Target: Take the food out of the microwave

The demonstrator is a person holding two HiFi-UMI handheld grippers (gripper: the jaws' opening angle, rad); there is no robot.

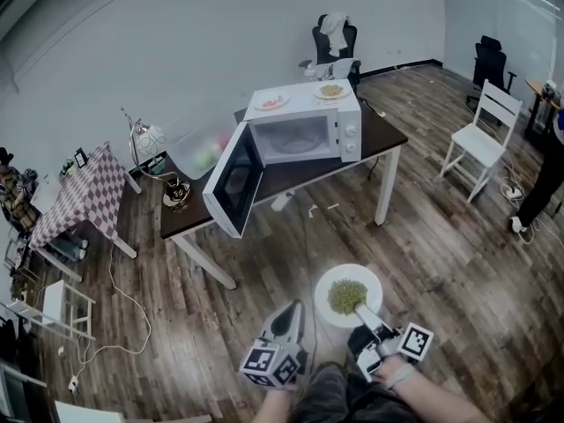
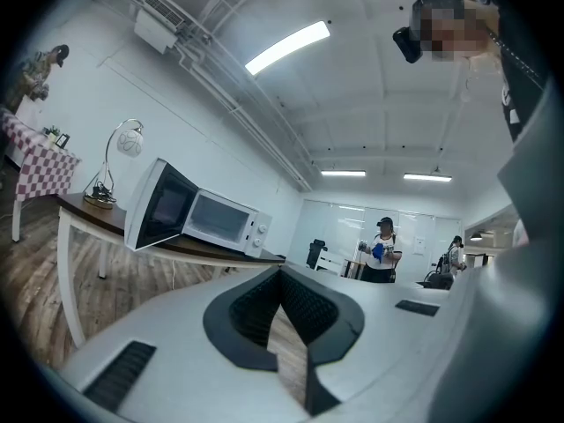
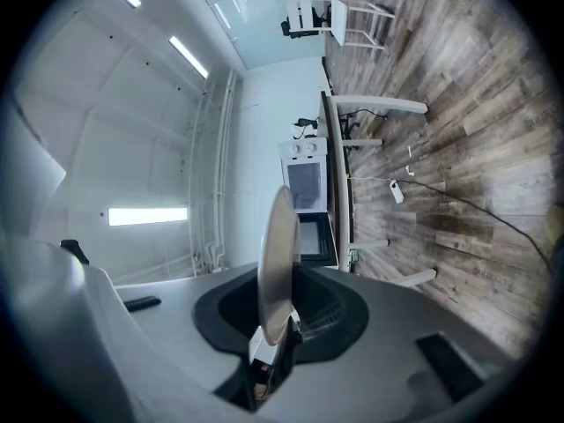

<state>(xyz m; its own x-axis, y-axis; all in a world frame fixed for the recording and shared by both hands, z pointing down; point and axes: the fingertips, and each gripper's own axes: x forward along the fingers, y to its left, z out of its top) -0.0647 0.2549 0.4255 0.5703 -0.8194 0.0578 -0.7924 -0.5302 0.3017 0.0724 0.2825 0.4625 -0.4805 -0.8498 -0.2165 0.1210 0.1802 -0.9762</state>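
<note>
Right gripper [image 1: 361, 312]: clamped on plate [image 1: 326, 291], at its 5 o'clock rim.
Left gripper [image 1: 295, 312]: jaw tips together, empty, at plate's 8 o'clock.
Food [image 1: 346, 296]: on plate; open microwave [image 1: 304, 132] at 12 o'clock, well apart.
Risk: one-edge grip lets the plate sag, spilling food.

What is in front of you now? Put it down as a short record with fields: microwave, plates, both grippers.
microwave: on the dark table, door swung open, cavity looks empty
on top of it: plate with reddish food, plate with yellowish food
right gripper: shut on the rim of a white plate of green food, held over the floor, away from the table
left gripper: jaws together, nothing between them
status: white plate out of the microwave, not set down
</note>
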